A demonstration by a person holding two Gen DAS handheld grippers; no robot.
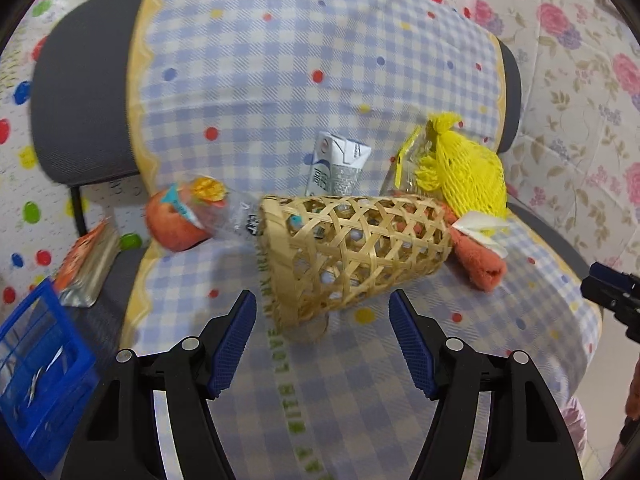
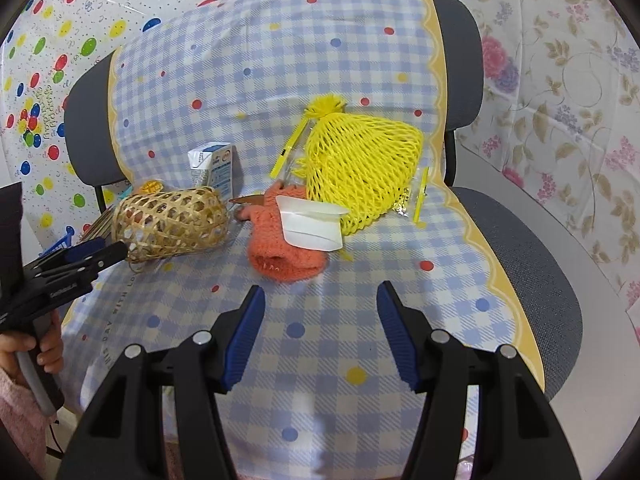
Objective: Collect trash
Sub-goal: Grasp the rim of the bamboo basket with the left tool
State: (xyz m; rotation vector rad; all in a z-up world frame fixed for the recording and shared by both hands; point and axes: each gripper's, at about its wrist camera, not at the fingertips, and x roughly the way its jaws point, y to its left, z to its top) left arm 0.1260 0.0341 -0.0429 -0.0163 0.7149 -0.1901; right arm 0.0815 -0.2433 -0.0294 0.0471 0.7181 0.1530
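Black left claw point(image 1: 322, 312) and right claw point(image 2: 320, 304), ribbed blue pads, silver screws, pink sleeve point(image 2: 18, 412).

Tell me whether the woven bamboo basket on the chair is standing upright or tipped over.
Tipped over. The bamboo basket lies on its side on the checked cloth, its long woven wall resting along the seat.

Even, bright indoor light, soft shadows only. Heavy fisheye bend, black vignette in the corners. Left wrist view motion-smeared: basket point(image 1: 352, 256) and blue crate point(image 1: 44, 380) soft. Right wrist view sharper, net point(image 2: 364, 176) crisp. No glare.
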